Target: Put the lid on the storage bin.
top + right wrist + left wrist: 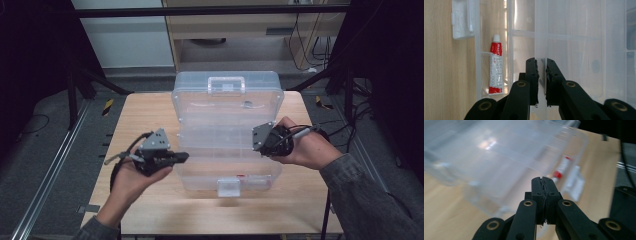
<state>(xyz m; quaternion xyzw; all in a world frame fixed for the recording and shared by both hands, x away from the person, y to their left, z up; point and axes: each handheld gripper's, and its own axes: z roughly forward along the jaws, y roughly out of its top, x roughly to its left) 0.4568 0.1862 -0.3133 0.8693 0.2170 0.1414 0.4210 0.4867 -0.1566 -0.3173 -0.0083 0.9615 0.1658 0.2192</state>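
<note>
Left gripper (543,179): jaws pressed fully together, nothing between them, hovering just off the near-left corner of the clear plastic organizer box (227,131). In the high view the left gripper (181,157) points right toward the box, held in the left hand (131,178).

Right gripper (541,60): jaws nearly closed, a thin gap left, with a clear plastic edge of the box running between them; real contact cannot be told. In the high view the right gripper (256,142) sits at the box's right side, held by the right hand (306,146), grey sleeve (370,200) trailing to the near right.

Box lies in the middle of the wooden worktop (145,120), handle (226,84) at the far end, white latch (228,187) at the near end. Inside, dividers form compartments; a red-and-white tube (496,67) lies in a narrow compartment near the latch end. Same tube (561,169) is visible through the wall from the left gripper view.
</note>
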